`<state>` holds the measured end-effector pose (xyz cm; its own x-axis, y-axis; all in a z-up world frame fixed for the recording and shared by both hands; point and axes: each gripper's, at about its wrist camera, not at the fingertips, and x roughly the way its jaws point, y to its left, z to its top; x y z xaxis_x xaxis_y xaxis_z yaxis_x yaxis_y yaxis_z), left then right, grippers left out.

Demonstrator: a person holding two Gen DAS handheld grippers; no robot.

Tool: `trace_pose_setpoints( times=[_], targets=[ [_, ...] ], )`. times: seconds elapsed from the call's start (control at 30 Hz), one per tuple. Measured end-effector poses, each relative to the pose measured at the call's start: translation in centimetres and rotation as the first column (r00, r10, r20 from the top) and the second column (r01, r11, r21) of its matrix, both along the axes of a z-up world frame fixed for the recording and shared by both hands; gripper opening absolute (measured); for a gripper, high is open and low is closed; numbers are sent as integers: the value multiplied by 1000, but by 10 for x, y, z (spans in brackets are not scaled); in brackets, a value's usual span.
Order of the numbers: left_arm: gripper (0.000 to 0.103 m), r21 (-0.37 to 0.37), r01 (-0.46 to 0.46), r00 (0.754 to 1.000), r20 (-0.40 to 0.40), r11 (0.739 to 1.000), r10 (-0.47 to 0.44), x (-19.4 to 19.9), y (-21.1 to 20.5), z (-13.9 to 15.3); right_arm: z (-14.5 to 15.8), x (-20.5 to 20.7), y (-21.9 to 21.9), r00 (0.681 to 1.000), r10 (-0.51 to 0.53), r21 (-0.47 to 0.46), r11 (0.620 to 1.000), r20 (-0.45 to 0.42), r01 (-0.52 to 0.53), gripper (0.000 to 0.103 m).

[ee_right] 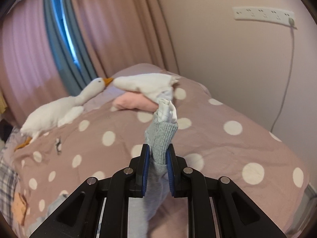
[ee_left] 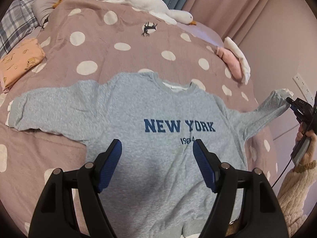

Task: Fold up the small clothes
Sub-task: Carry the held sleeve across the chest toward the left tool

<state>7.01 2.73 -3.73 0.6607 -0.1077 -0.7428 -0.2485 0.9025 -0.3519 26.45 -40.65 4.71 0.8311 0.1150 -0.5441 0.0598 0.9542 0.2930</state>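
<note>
A grey sweatshirt [ee_left: 158, 115] with "NEW YORK 1984" in blue lies face up on the bed, left sleeve spread flat. My left gripper [ee_left: 157, 148] is open and empty, hovering over the sweatshirt's lower chest. My right gripper [ee_right: 158, 154] is shut on the right sleeve [ee_right: 161, 136] near its ribbed cuff, holding it lifted off the bed; a white inner cuff [ee_right: 166, 111] pokes out beyond it. In the left wrist view the right gripper [ee_left: 291, 101] shows at the far right, holding the raised sleeve [ee_left: 273, 105].
The bed has a mauve cover with white dots [ee_left: 89, 49]. A white goose plush [ee_left: 150, 2] lies at the back. Folded peach clothes [ee_left: 19, 61] sit at left; folded pink and white clothes [ee_left: 235, 63] at right. A wall with sockets [ee_right: 263, 15] stands close on the right.
</note>
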Motion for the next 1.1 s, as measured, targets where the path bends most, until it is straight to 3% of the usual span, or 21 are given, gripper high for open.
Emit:
trace_pose_setpoints(
  times=[0.27,0.53,0.73,1.1],
  targets=[
    [74,-23,-41,999,21,999,42,-6,16,7,23,-19,60,986,157,-37,987,59,-155,13],
    [75,-31,-67,997,36,997,68,-12,27,10,15,-28,119,950,308,-78,950,46,-304,13],
    [75,-44,-89,995,49,995,91,-15,37,13,6,-46,160,910,415,-98,907,27,-410,13],
    [75,-45,-114,993,37,992,116,-15,48,2,-42,-73,230,793,601,-91,788,-103,-609,13]
  ],
)
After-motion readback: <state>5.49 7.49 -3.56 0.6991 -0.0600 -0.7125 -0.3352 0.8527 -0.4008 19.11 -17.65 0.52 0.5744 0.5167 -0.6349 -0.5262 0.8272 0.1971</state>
